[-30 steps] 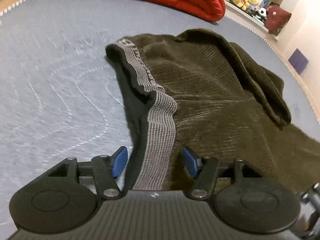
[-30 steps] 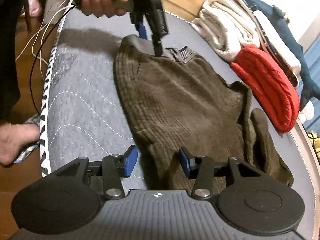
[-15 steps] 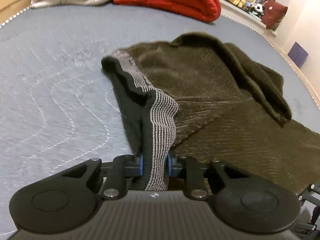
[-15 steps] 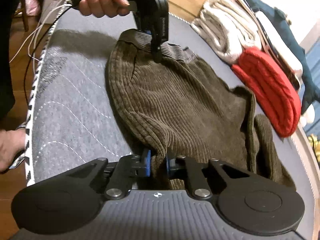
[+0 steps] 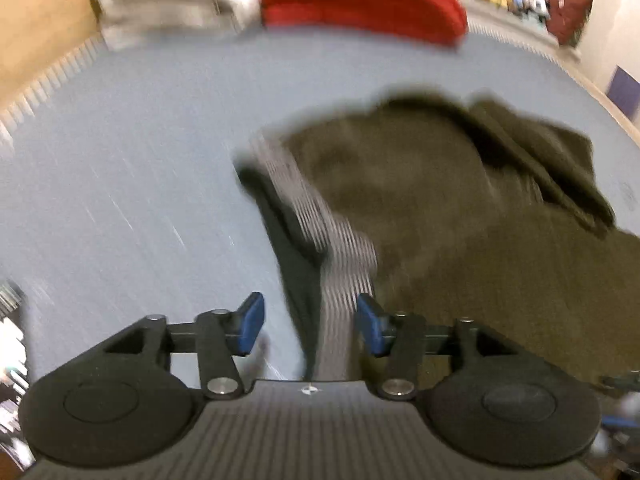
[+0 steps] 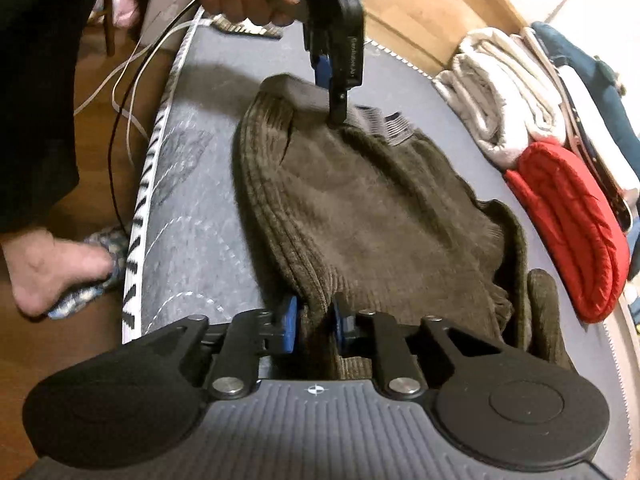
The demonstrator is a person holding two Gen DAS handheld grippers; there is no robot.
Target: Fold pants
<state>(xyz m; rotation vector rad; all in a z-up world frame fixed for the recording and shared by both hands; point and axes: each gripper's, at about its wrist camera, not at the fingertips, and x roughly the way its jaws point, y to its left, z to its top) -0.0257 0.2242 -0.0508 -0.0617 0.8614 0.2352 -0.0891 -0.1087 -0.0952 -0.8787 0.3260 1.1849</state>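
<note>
Soft, limp corduroy pants (image 6: 360, 216): your left gripper (image 5: 310, 324) has just opened around the waistband (image 5: 344, 264); right gripper (image 6: 314, 320) loosens, pads touching the fold. Regrip thick edges.

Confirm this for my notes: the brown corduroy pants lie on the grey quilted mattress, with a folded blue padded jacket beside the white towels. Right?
Not quite. The folded padded jacket beside the white towels is red, not blue, as the right wrist view shows. The rest holds: the brown corduroy pants lie on the grey quilted mattress.
</note>
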